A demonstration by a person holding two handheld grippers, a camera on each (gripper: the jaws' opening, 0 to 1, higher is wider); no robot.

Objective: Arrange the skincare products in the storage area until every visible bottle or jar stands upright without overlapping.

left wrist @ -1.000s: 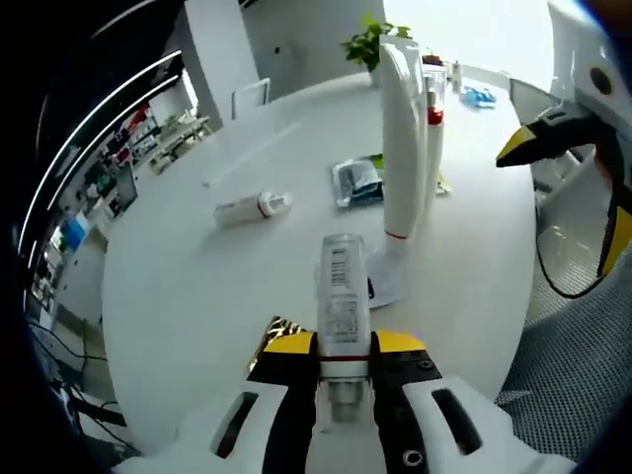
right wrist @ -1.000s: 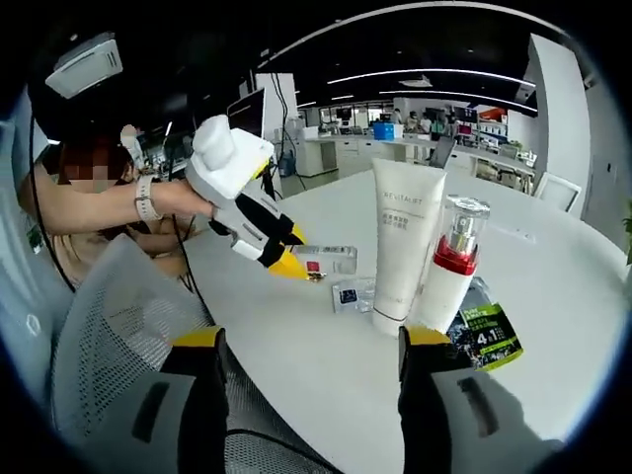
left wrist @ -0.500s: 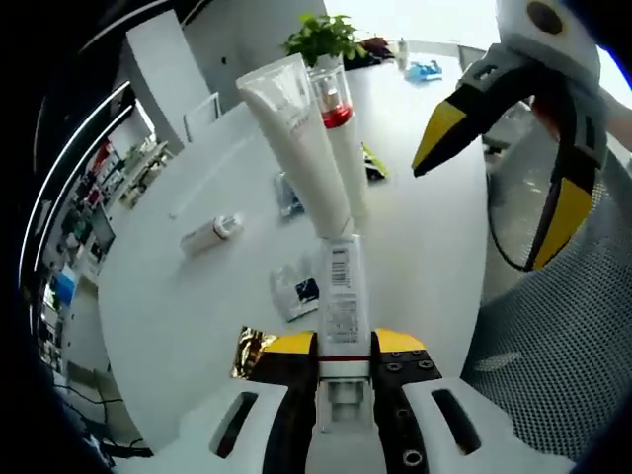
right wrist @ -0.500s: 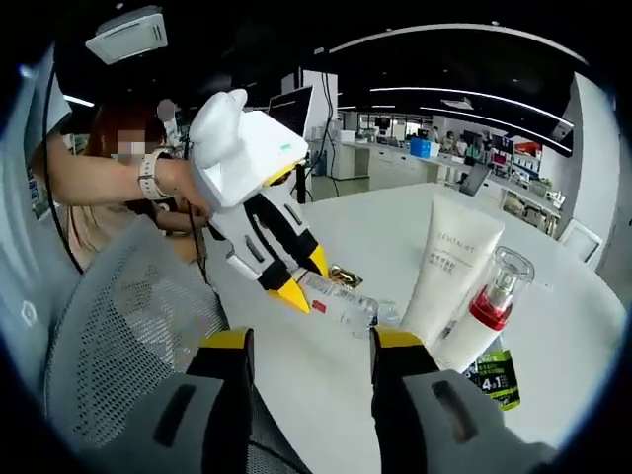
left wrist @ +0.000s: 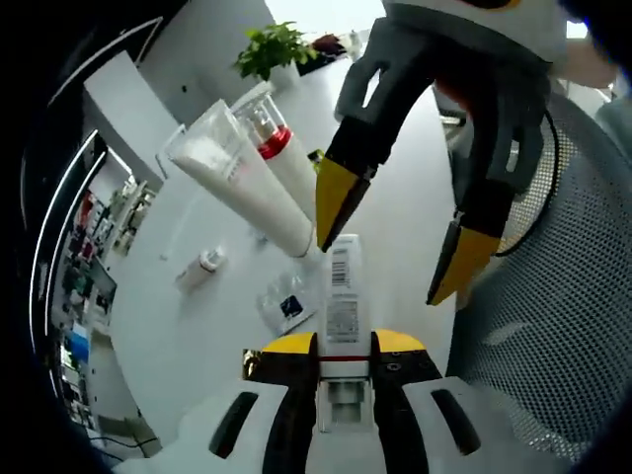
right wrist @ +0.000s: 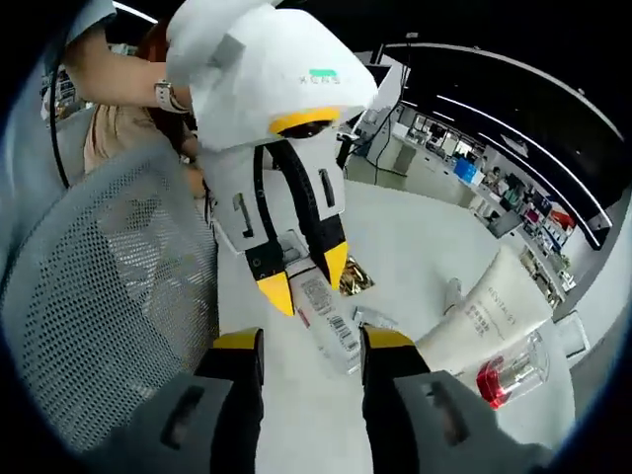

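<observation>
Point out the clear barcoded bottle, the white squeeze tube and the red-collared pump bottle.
Clear barcoded bottle (left wrist: 342, 296), left gripper view: on its barcode label, above the claw.
White squeeze tube (left wrist: 247, 188), left gripper view: mid-body.
Red-collared pump bottle (right wrist: 494, 380), right gripper view: on the red collar.

White round table (left wrist: 188, 326) with tube (left wrist: 242, 183), sachets (left wrist: 283, 306)

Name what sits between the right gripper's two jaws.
In the right gripper view, the clear barcoded bottle held by the left gripper reaches between the right gripper's open jaws, with bare white table behind.
</observation>
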